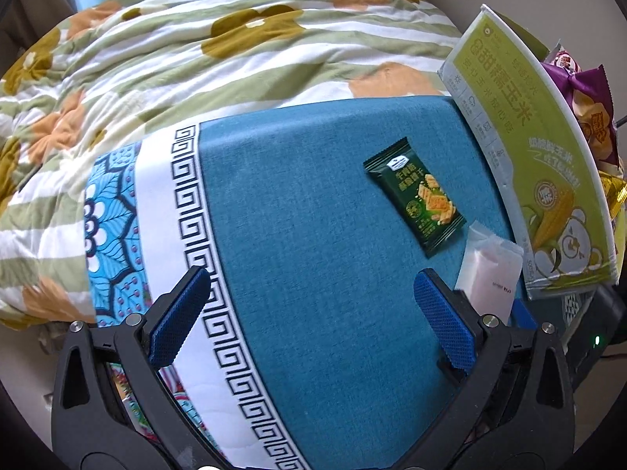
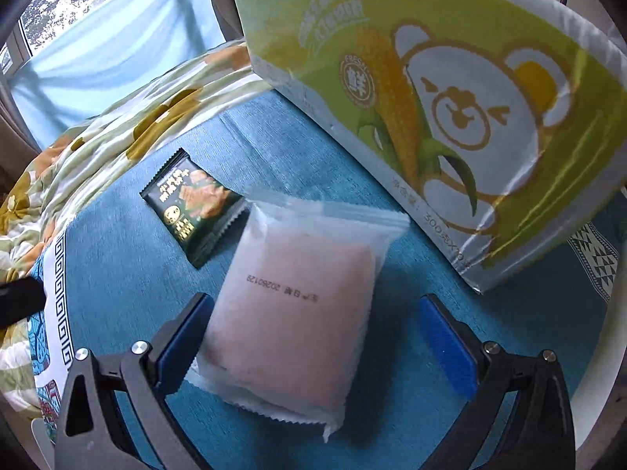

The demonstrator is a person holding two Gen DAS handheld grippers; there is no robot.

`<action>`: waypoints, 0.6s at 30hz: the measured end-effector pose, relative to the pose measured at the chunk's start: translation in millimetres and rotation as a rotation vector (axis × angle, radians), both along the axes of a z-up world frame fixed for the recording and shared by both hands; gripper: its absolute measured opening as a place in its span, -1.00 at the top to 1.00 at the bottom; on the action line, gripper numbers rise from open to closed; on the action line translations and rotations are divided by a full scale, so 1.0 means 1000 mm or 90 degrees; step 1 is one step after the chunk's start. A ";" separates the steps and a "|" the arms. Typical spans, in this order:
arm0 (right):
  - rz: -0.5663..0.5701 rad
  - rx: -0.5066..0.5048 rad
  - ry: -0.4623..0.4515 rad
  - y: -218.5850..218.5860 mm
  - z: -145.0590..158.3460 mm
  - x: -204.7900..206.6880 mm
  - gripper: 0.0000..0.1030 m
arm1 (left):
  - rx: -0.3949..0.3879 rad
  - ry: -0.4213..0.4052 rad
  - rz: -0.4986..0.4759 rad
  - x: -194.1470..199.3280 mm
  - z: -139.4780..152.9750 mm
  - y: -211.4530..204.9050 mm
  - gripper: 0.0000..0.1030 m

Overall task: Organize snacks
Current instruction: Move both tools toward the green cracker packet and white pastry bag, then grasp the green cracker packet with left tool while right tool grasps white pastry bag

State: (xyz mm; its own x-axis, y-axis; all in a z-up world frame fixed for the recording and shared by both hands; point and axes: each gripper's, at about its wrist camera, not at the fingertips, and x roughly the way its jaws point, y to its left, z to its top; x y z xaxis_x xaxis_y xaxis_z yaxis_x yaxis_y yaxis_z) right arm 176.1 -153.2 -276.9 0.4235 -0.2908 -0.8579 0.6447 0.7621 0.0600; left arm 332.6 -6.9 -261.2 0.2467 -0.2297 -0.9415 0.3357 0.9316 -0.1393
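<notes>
Right gripper [image 2: 313, 348], jaws spread wide around a frosted pink snack packet [image 2: 298, 313] lying on blue cloth-covered surface [image 2: 117, 266]. Dark green cracker packet [image 2: 194, 205] just beyond, far left. Green corn box [image 2: 450, 117] at right. Left gripper [image 1: 313, 321] open, empty.

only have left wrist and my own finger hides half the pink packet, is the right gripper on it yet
Observer: Not clamped. The right gripper is open, with the pink packet lying flat on the blue cloth between its fingers.
Operator: centred in there
Observer: No. It sits against the left finger, with a clear gap to the right one.
Operator: how deep
Observer: Its near crimped end reaches back past the pads.
</notes>
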 end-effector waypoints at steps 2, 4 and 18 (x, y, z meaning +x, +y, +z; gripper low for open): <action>0.004 -0.001 -0.001 -0.003 0.000 -0.008 -0.98 | -0.009 0.001 0.000 0.010 -0.008 -0.015 -1.00; 0.001 0.005 -0.004 -0.008 -0.001 -0.015 -0.97 | -0.013 -0.002 0.003 0.020 -0.017 -0.032 -1.00; 0.052 0.021 0.011 -0.013 0.003 -0.026 -0.97 | 0.072 -0.019 -0.004 0.050 -0.053 -0.094 -1.00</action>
